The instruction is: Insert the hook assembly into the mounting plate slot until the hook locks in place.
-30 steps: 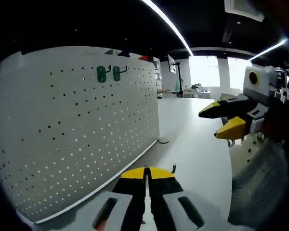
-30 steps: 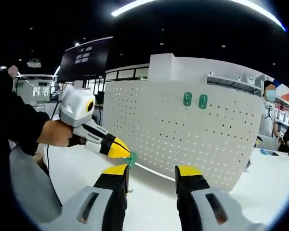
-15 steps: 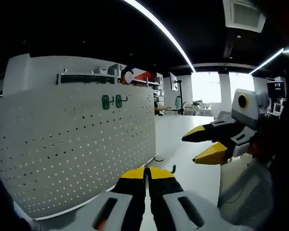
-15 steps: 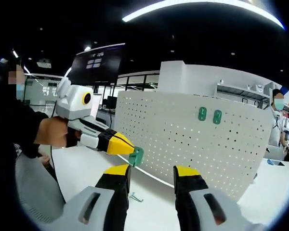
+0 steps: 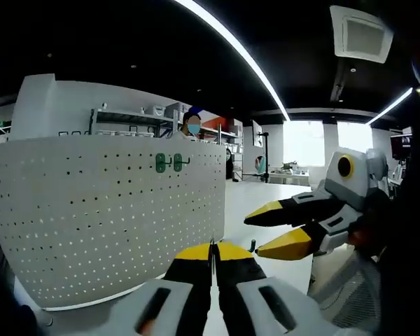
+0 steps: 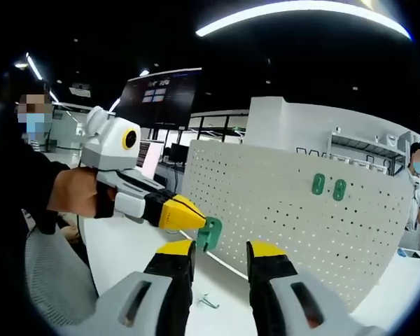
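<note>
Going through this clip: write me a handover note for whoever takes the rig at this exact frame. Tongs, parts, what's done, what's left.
Left tongs: shut on the green hook, held up in front of the white pegboard, apart from it.
Right tongs: open, holding nothing, just below the hook.
Pegboard stands upright on the white table. Two green hooks already hang side by side near its top edge.
A small metal wire piece lies on the table below the tongs.
Done: hook picked up and brought toward the board.
Left: bring the hook to the board, seat it in a slot until it locks, and release.
</note>
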`<state>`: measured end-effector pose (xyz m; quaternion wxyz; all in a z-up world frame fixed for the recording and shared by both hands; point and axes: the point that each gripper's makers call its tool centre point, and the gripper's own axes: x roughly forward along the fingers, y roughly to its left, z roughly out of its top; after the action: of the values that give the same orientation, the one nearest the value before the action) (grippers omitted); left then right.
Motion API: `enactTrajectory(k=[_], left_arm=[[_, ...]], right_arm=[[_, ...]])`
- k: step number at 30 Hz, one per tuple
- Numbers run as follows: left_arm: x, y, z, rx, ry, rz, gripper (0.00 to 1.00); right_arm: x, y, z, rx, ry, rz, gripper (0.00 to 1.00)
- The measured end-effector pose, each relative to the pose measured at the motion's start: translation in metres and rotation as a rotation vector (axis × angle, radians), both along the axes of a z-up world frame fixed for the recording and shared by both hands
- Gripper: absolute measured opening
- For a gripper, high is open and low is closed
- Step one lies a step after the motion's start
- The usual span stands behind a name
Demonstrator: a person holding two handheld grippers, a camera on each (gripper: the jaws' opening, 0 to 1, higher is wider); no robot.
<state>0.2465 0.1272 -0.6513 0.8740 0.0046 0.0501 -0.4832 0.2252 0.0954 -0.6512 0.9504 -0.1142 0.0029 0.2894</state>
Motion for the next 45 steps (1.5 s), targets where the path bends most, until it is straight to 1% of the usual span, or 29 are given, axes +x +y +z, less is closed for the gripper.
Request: enactTrajectory(k=[3, 6, 9, 12, 15, 16, 28, 32, 37, 45], left_arm=[[-0.001, 0.001, 0.002, -0.012, 0.007, -0.002, 0.01], [-0.003, 0.0, 0.006, -0.044, 0.029, -0.012, 0.01], [-0.005, -0.001, 0.008, -0.049, 0.028, -0.016, 0.01], [-0.007, -0.005, 0.011, -0.061, 0.032, -0.03, 0.01], [-0.01, -0.009, 0.014, -0.068, 0.031, -0.041, 0.01], [-0.011, -0.009, 0.015, -0.068, 0.03, -0.044, 0.01], [-0.017, -0.015, 0.021, -0.08, 0.028, -0.067, 0.01], [-0.019, -0.014, 0.024, -0.082, 0.025, -0.069, 0.01], [-0.023, -0.013, 0.024, -0.08, 0.023, -0.076, 0.01], [-0.024, -0.017, 0.024, -0.08, 0.025, -0.094, 0.01]], right_arm=[[0.0, 0.005, 0.002, -0.008, -0.008, 0.012, 0.24], [0.0, 0.01, 0.003, -0.02, -0.019, 0.02, 0.22], [-0.001, 0.012, 0.005, -0.046, -0.04, 0.018, 0.19], [-0.001, 0.012, 0.005, -0.053, -0.041, 0.013, 0.17], [-0.001, 0.012, 0.005, -0.051, -0.029, 0.008, 0.12], [-0.001, 0.01, 0.006, -0.054, -0.037, 0.001, 0.11], [0.001, 0.007, 0.011, -0.085, -0.073, -0.027, 0.06], [-0.001, 0.008, 0.013, -0.079, -0.078, -0.034, 0.05], [-0.004, 0.01, 0.012, -0.083, -0.077, -0.034, 0.03], [-0.004, 0.006, 0.011, -0.076, -0.068, -0.054, 0.02]])
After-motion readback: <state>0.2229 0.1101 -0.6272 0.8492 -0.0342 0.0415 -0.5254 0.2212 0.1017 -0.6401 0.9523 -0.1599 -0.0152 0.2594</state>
